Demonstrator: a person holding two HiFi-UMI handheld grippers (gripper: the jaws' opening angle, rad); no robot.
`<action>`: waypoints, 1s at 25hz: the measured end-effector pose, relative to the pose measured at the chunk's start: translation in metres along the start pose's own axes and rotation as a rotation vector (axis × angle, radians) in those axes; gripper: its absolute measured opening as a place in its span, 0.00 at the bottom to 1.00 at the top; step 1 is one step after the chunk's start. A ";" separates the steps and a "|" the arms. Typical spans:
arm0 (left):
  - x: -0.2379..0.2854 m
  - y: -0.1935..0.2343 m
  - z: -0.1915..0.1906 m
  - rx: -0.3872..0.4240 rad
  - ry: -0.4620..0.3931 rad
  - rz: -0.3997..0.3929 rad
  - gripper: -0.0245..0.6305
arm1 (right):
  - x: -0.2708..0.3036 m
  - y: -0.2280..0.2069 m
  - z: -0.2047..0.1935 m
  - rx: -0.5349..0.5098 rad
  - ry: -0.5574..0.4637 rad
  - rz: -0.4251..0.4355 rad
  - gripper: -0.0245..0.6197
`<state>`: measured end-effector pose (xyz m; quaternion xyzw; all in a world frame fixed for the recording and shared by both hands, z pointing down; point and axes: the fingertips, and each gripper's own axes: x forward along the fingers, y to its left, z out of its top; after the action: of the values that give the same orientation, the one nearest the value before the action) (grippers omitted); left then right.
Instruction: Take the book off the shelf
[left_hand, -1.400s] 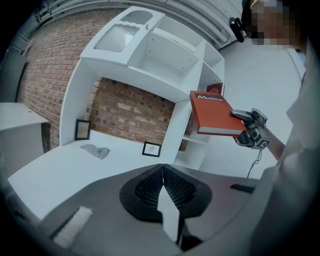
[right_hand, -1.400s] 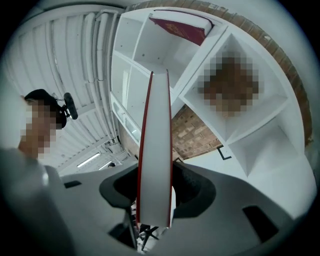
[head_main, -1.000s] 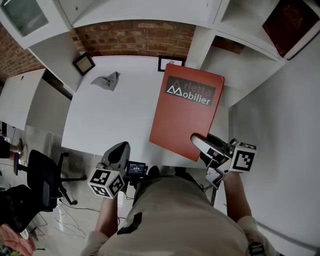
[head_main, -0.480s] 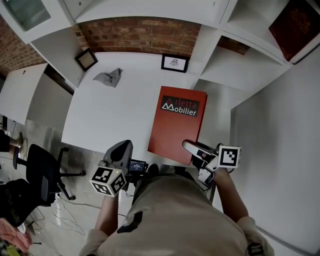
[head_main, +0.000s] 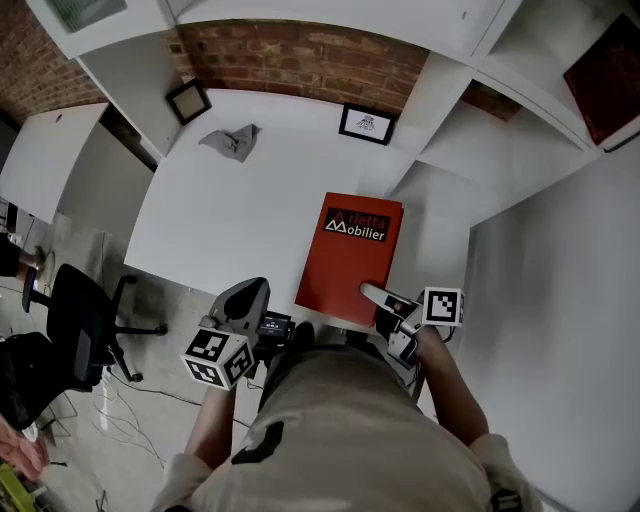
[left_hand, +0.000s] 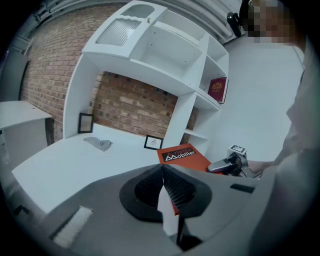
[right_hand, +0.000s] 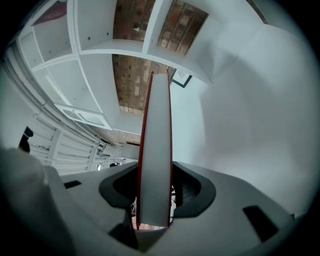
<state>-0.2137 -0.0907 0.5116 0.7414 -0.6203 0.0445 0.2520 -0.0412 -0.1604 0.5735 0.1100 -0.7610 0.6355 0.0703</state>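
A red book (head_main: 348, 252) with white lettering lies flat, low over the front right of the white desk (head_main: 230, 220); whether it rests on the desk I cannot tell. My right gripper (head_main: 374, 296) is shut on its near edge. In the right gripper view the book (right_hand: 155, 130) stands edge-on between the pads of that gripper (right_hand: 155, 172). My left gripper (head_main: 243, 303) hangs off the desk's front edge, shut and with nothing in it. In the left gripper view its jaws (left_hand: 162, 171) meet, with the book (left_hand: 183, 154) and the right gripper (left_hand: 224, 165) ahead to the right.
Two small picture frames (head_main: 367, 123) (head_main: 188, 100) and a crumpled grey cloth (head_main: 232, 140) sit at the back of the desk. White shelves rise on the right, with a dark red book (head_main: 610, 75) on one. An office chair (head_main: 75, 320) stands at the left.
The right gripper has come down with the book and rolled it from a raised tilt to flat, close over the desk. The left gripper has stayed in place.
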 end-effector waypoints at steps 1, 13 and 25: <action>-0.001 0.000 -0.001 -0.001 0.000 0.002 0.04 | 0.003 -0.005 -0.001 0.008 0.006 -0.008 0.29; -0.008 0.003 -0.010 -0.011 0.018 0.019 0.04 | 0.022 -0.068 -0.010 0.040 0.061 -0.224 0.29; -0.007 0.008 -0.014 -0.021 0.026 0.017 0.04 | 0.030 -0.095 -0.012 0.072 0.087 -0.279 0.28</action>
<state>-0.2193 -0.0795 0.5241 0.7328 -0.6236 0.0498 0.2676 -0.0456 -0.1673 0.6738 0.1896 -0.7111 0.6507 0.1870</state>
